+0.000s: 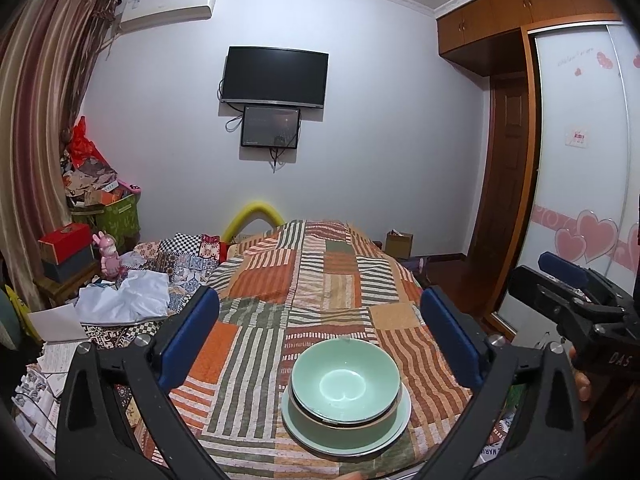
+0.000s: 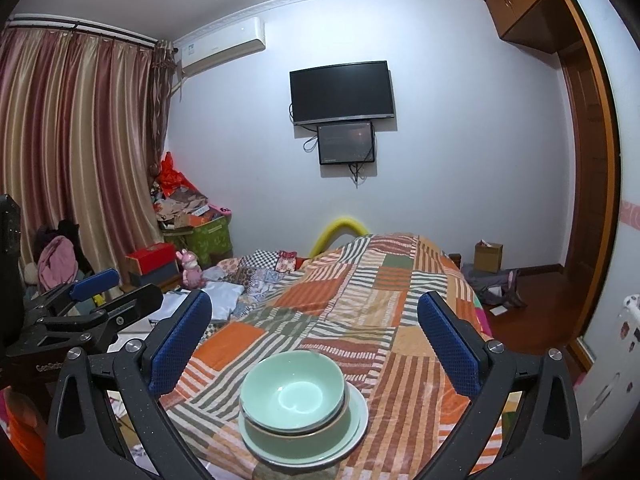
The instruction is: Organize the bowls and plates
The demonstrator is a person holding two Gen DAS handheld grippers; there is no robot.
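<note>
Two pale green bowls (image 1: 346, 384) sit nested one inside the other on a pale green plate (image 1: 298, 426), and the whole stack rests on the striped patchwork bedspread (image 1: 320, 280) near the close end of the bed. In the right wrist view the same bowls (image 2: 294, 392) and plate (image 2: 358, 412) appear low and centre, the plate's rim showing beyond the bowls on the right.

The left hand-held gripper (image 1: 320, 336) hangs above the stack with its blue-padded fingers (image 1: 192, 336) spread wide, nothing between them and no contact with the crockery. The right hand-held gripper (image 2: 316, 344) is likewise spread wide and carries nothing, its blue pads (image 2: 450, 344) standing either side of the stack without touching it. Each tool shows in the other's camera: the right one (image 1: 572, 296) at the right edge of the left wrist view, with fingers of the person's hand (image 1: 580, 380) visible beneath it, and the left one (image 2: 92, 296) at the left edge of the right wrist view.

On the far wall hangs a dark television (image 1: 274, 76) with a smaller screen (image 1: 271, 127) just below it, and an air conditioner (image 1: 168, 4) is mounted near the striped curtains (image 1: 36, 120). A wooden wardrobe (image 1: 516, 16) with heart-patterned sliding doors stands to the right of the bed. Left of the bed lie crumpled cloth (image 1: 124, 296), papers, boxes and a pink rabbit figure (image 1: 108, 256).
</note>
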